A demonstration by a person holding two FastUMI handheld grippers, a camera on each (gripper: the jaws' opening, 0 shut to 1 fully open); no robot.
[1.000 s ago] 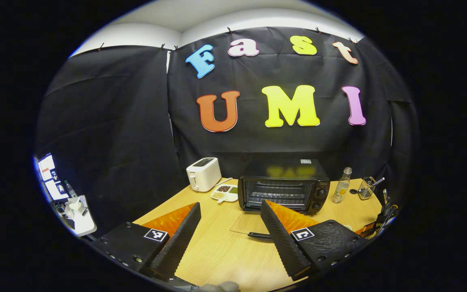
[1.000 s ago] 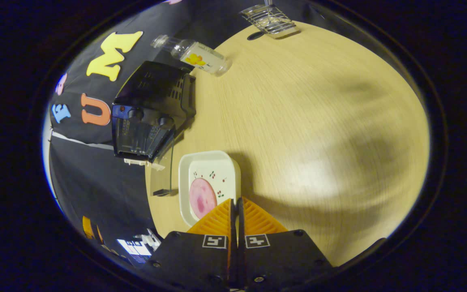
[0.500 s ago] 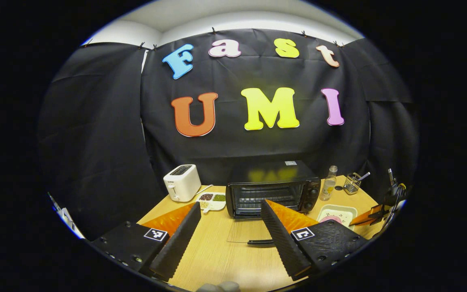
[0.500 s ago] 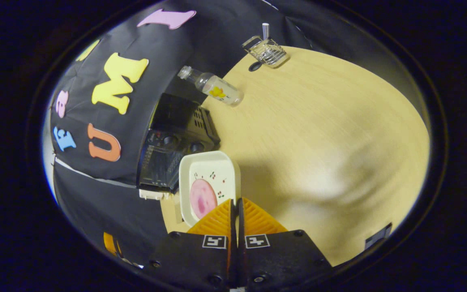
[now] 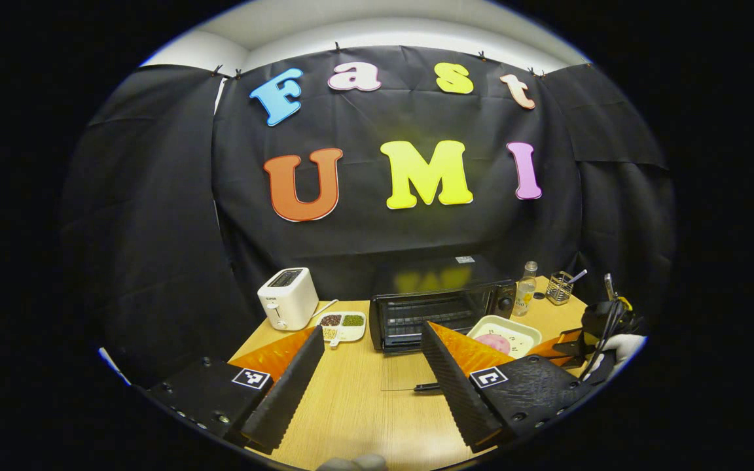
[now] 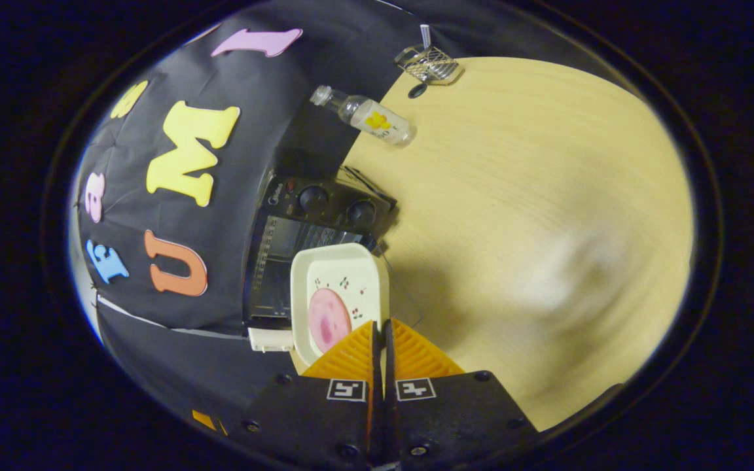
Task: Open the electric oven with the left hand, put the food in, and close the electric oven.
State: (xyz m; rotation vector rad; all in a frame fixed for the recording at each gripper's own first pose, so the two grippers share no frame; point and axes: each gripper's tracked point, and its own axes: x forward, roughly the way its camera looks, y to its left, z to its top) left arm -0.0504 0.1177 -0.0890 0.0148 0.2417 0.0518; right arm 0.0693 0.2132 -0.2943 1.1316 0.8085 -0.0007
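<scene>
Two grippers: nearest, we see the left gripper (image 5: pixel 370 373) with jaws apart and empty, while the right gripper (image 6: pixel 382 340) is clamped on the rim of the plate (image 6: pixel 341 297) carrying the food (image 6: pixel 328 320). Beyond, the oven (image 5: pixel 439 307) stands open, its glass door (image 5: pixel 410 371) lowered; the plate hangs just before the cavity, right gripper nearer.

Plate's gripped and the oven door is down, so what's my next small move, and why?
Probably ease the right gripper forward to slide the plate into the oven. Its fingers are clamped on the plate's rim, the plate hangs just before the cavity, and the door lies flat on the table. The left gripper is open and back.
</scene>
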